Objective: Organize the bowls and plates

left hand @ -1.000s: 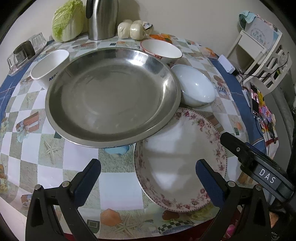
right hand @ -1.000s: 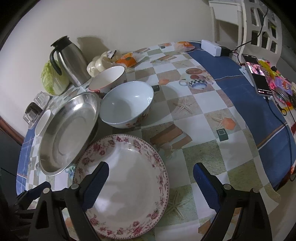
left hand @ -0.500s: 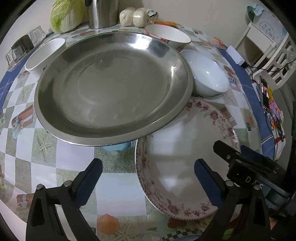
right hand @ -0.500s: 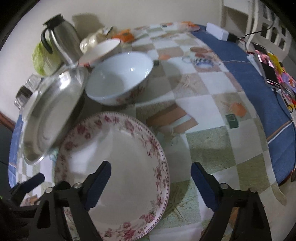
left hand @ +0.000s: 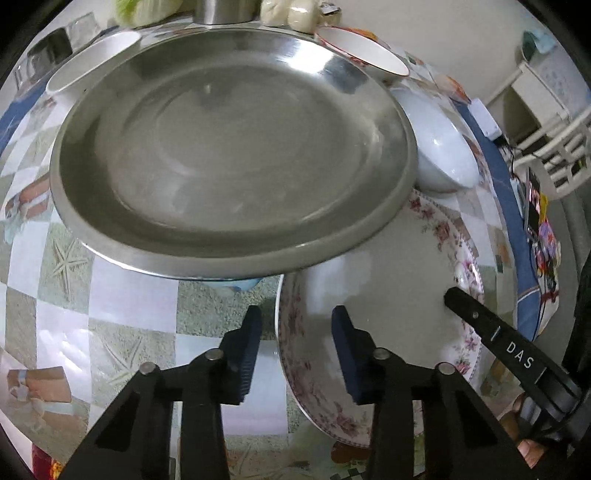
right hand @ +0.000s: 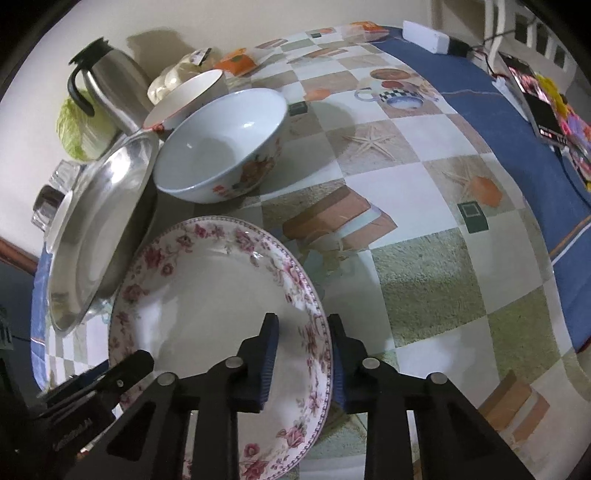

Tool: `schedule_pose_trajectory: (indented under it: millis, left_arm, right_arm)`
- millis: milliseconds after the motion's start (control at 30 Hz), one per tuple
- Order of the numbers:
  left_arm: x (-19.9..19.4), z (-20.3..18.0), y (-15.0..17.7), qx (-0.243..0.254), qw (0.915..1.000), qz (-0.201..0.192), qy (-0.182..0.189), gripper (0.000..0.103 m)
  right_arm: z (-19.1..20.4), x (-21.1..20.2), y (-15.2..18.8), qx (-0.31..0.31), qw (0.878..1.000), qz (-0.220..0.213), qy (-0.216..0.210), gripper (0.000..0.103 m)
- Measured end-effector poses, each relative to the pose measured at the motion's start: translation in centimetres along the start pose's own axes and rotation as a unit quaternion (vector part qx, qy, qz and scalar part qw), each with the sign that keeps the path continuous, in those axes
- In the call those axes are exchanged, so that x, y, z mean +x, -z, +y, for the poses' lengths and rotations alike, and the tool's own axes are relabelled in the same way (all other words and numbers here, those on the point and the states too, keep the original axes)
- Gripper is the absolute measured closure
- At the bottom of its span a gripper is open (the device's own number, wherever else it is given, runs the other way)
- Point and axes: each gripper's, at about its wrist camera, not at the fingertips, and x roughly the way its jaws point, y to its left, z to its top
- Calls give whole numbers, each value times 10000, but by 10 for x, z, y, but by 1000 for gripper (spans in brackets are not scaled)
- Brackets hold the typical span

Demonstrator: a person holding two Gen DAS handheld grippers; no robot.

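- We read "DAS" on the right tongs [left hand: 515,360] in the left wrist view.
- Our left tongs [left hand: 295,345] straddle the near-left rim of the floral plate [left hand: 388,314], narrowly parted; whether they pinch it we cannot tell.
- Right tongs [right hand: 301,354] likewise bracket the plate's right rim, grip unclear.
- The plate sits on the counter [right hand: 424,266], its far edge under the steel basin [left hand: 229,155].

We note the steel pan [left hand: 229,147] covers the far edge of the floral plate [left hand: 388,295] and part of the white bowl [left hand: 443,147]. The kettle [left hand: 225,11] and cabbage [left hand: 147,11] are cropped by the top edge. The phone [right hand: 539,107] screen is too small to read.
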Motion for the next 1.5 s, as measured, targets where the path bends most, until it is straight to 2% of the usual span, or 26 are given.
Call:
schedule_pose_trajectory:
  millis: [133,233,500,733,900,1033,1500]
  left_arm:
    - [0,1,2,18,9999,65,152,73]
    - [2,-7,2,93,9998,63,157,74]
    - [7,-25,6,249,9974,195,647,74]
    - [10,-31,2,317,9975,80,627,74]
    - [8,-36,-1,491,9984,-42,288,74]
    - [5,-29,-2,329,9982,-25,491,74]
    - [-16,-41,-1,572,9958,-311,647,74]
  right_arm:
    - [-5,-2,0,58,10000,-15,-1,79]
    - [-14,-7,0,148,9998,-82,55,79]
    - [-54,-16,2,655,9978,-135,-40,79]
    - [-58,-14,3,806,9961,-130,-341,81]
    - [-49,-17,4,576,9971,-213,-440,81]
    - [-47,-25,4,569,9962,-371,-537,81]
    - [-43,-41,-2,417,9948,-755,-548,81]
